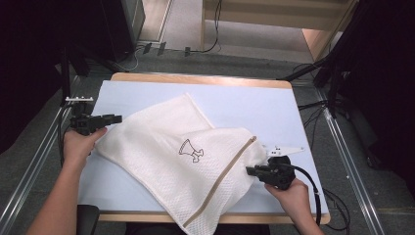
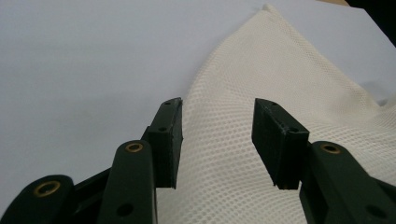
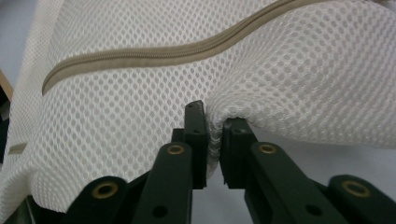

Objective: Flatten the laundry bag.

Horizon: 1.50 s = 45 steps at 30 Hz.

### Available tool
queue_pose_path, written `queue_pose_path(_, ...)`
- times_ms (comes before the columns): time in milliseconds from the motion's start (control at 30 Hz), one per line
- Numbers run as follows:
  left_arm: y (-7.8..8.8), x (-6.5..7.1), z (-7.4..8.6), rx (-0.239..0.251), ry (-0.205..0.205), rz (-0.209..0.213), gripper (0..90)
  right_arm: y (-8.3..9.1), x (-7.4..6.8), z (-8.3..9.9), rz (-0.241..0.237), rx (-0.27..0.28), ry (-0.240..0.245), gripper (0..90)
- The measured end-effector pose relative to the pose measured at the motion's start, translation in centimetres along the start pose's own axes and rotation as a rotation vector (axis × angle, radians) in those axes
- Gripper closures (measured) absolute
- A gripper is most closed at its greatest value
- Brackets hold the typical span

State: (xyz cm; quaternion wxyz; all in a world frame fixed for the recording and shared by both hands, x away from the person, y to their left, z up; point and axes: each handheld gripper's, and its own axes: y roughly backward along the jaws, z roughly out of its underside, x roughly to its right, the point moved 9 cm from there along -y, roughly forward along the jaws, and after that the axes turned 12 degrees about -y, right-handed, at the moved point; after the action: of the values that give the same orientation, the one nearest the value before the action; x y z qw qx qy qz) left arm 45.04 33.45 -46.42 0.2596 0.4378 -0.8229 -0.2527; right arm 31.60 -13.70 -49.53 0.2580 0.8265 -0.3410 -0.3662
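Left hand-held gripper (image 1: 116, 118) sits at nine o'clock on the surface (image 1: 254, 105) with its jaws standing well apart, the mesh laundry bag (image 1: 161, 147) lying slack between the pads and none of it pinched. That bag sprawls across the middle, its lower corner hanging past the six o'clock edge; it looks light, limp and likely to sag, so corners or the sewn zipper (image 1: 230, 166) hem should give the firmest hold. Right hand-held gripper (image 1: 249, 171), at four o'clock, has its jaws nearly together, nipping a bunched fold of mesh.
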Motion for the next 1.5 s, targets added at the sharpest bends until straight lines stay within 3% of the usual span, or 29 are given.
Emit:
queue_pose_path(33,-0.3,0.4,-0.2,-0.008,-0.011,0.005,53.9,0.5,0.0,-0.3,0.024,0.018,0.024,72.4)
queue_pose_path(100,-0.3,0.6,-0.3,-0.007,-0.016,0.005,53.3,1.4,0.3,-0.9,0.035,0.061,0.036,68.0)
queue_pose_path(133,-0.4,0.8,-0.4,-0.003,-0.02,0.01,53.3,1.4,0.3,-0.9,0.035,0.061,0.036,68.0)
queue_pose_path(167,-0.3,0.9,-0.5,-0.003,-0.024,0.013,53.2,2.8,0.5,-2.0,0.028,0.116,0.028,65.7)
queue_pose_path(200,-0.3,1.0,-0.5,-0.004,-0.026,0.014,53.2,2.8,0.5,-2.0,0.028,0.116,0.028,65.7)
queue_pose_path(233,-0.1,1.3,-0.6,-0.011,-0.022,0.017,52.8,3.7,0.7,-3.1,0.033,0.162,0.045,66.2)
queue_pose_path(300,0.1,1.6,-0.8,0.002,-0.025,0.019,52.7,4.1,0.8,-4.2,0.009,0.197,0.025,66.2)
queue_pose_path(500,0.7,2.5,-0.7,-0.004,-0.053,0.021,52.6,4.4,0.7,-5.8,-0.025,0.204,0.008,63.5)
queue_pose_path(600,1.2,2.6,-0.5,0.003,-0.05,0.019,52.5,5.3,1.2,-5.6,-0.001,0.202,0.025,62.9)
queue_pose_path(633,1.5,2.7,-0.4,0.003,-0.047,0.016,52.5,6.4,2.3,-5.4,0.035,0.214,0.026,63.9)
queue_pose_path(667,1.5,2.7,-0.4,0.003,-0.047,0.016,52.5,6.4,2.3,-5.4,0.035,0.214,0.026,63.9)
queue_pose_path(733,1.5,3.2,-0.1,-0.006,-0.044,0.02,52.7,7.9,3.5,-6.0,0.038,0.268,-0.014,66.1)
queue_pose_path(800,1.5,3.4,0.0,-0.015,-0.047,0.017,52.7,8.1,3.8,-6.4,0.034,0.278,-0.013,66.5)
queue_pose_path(933,1.5,4.9,0.4,-0.023,-0.057,0.027,52.6,5.6,3.1,-9.1,0.023,0.256,0.052,66.1)
queue_pose_path(1033,1.5,6.0,1.0,-0.034,-0.073,0.029,52.6,3.0,2.3,-10.9,-0.001,0.271,0.095,65.9)
queue_pose_path(1067,1.5,6.0,1.0,-0.034,-0.073,0.029,52.6,3.0,2.3,-10.9,-0.001,0.271,0.095,65.9)
queue_pose_path(1100,1.5,6.5,1.4,-0.039,-0.075,0.029,52.6,1.1,2.1,-11.8,-0.005,0.257,0.109,65.9)
queue_pose_path(1233,1.6,7.3,2.3,-0.054,-0.083,0.027,52.4,-2.5,1.9,-13.1,-0.008,0.211,0.103,66.0)
queue_pose_path(1267,1.6,7.3,2.3,-0.054,-0.083,0.027,52.3,-2.5,1.9,-13.1,-0.008,0.211,0.103,66.0)
queue_pose_path(1300,1.9,7.6,2.8,-0.055,-0.072,0.026,52.4,-3.9,2.1,-13.7,0.001,0.194,0.112,65.5)
queue_pose_path(1400,2.3,7.8,3.3,-0.051,-0.061,0.035,52.5,-5.1,2.3,-14.3,0.008,0.179,0.114,62.9)
queue_pose_path(1467,2.6,7.9,3.9,-0.051,-0.049,0.033,52.8,-5.6,2.8,-14.8,0.022,0.183,0.122,60.8)
queue_pose_path(1500,2.9,7.9,4.6,-0.062,-0.054,0.015,53.0,-6.2,3.8,-15.3,0.036,0.177,0.095,60.0)
